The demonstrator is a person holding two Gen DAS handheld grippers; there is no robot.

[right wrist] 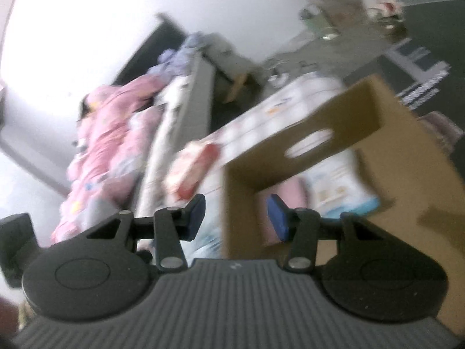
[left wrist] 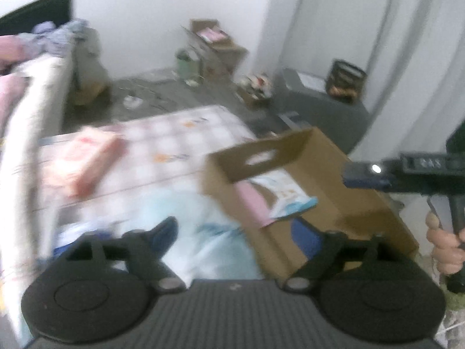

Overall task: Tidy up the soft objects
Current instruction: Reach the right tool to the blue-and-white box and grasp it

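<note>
I take the cardboard box (left wrist: 334, 180) as my landmark. My left gripper (left wrist: 241, 232) stands released, its jaws spread wide with nothing between them; its right fingertip sits in front of the box's near corner, and its left fingertip is over a pale blue soft bundle (left wrist: 203, 232) lying just left of the box. Inside the box I see a pink folded cloth (left wrist: 252, 200) against the left wall and a white-and-blue pack (left wrist: 287, 195) lying partly on it. A pink pack (left wrist: 87, 163) lies well left of the box on a white patterned sheet (left wrist: 180, 139).

In the right wrist view, my right gripper (right wrist: 237, 215) is also released, jaws partly apart and empty; the box's near left corner (right wrist: 241, 203) stands between the pads but apart from both. The pink cloth (right wrist: 287, 195) shows just beyond the right pad, inside the box.

Both views are smeared. I cannot read the print on either pack, and the blue bundle's shape is unclear. The box's right side is cut off behind the other gripper and a hand (left wrist: 444, 247) in the left view.
</note>
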